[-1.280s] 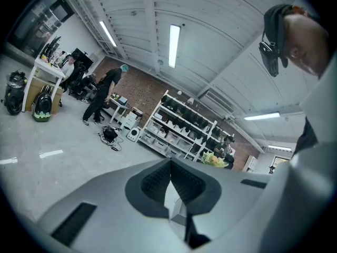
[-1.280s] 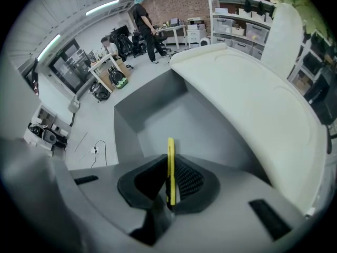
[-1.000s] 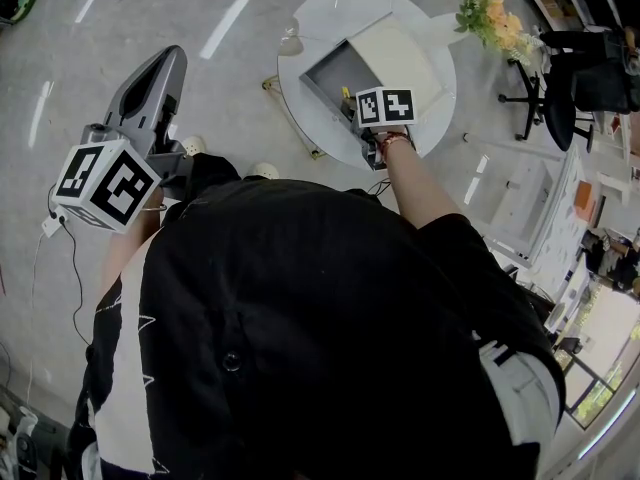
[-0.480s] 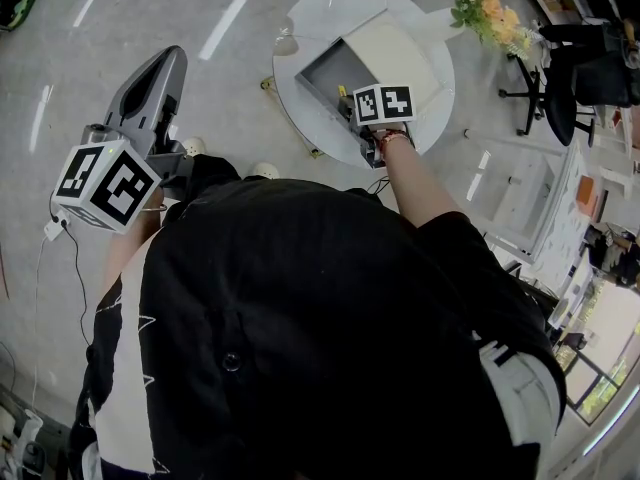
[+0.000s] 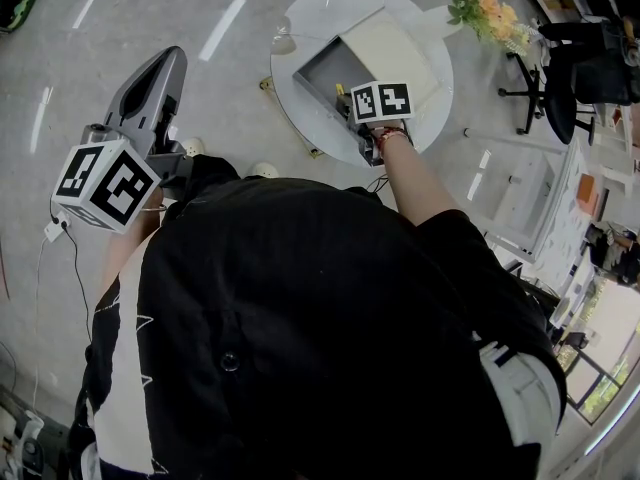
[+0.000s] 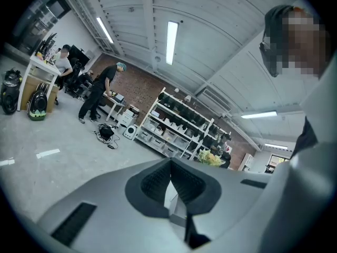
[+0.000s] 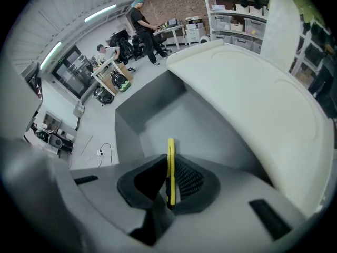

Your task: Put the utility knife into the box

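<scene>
Two jaws of the right gripper [image 7: 169, 165] clamp the yellow utility knife [image 7: 171, 151] edge-on, over the hollow of the open grey box [image 7: 196, 121] on the round white table [image 5: 300, 93]. The left gripper [image 6: 171, 161] hangs aside over the floor, its jaws pressed together on nothing.
</scene>
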`<state>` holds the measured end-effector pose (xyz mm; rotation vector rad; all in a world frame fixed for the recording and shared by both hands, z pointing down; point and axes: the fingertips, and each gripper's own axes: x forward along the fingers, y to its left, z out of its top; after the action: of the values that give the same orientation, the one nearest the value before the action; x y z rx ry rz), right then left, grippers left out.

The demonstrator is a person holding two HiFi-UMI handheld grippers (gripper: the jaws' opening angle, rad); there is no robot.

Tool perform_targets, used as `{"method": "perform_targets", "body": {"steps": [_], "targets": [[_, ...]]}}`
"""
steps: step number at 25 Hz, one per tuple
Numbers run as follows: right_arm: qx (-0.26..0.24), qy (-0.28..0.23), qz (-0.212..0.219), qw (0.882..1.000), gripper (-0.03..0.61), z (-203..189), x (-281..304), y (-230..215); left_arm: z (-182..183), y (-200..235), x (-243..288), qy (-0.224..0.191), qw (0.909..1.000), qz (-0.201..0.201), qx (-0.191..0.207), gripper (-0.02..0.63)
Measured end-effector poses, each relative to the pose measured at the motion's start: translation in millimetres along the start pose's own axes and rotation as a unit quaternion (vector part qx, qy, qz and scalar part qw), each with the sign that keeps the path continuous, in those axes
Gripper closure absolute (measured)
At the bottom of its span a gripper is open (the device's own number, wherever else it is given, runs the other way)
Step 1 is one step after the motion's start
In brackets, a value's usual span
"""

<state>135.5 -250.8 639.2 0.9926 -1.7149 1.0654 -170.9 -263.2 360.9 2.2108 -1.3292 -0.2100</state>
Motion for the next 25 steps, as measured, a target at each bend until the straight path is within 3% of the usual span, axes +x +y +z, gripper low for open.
{"method": "perform_targets", "body": {"steps": [25], "targets": [[-0.007, 0.002, -0.011, 1.0, 0.514, 0.9, -0.7, 1.4, 0.7, -8.8, -2.4, 0.002, 1.0, -0.003, 0.006, 0.603]]}}
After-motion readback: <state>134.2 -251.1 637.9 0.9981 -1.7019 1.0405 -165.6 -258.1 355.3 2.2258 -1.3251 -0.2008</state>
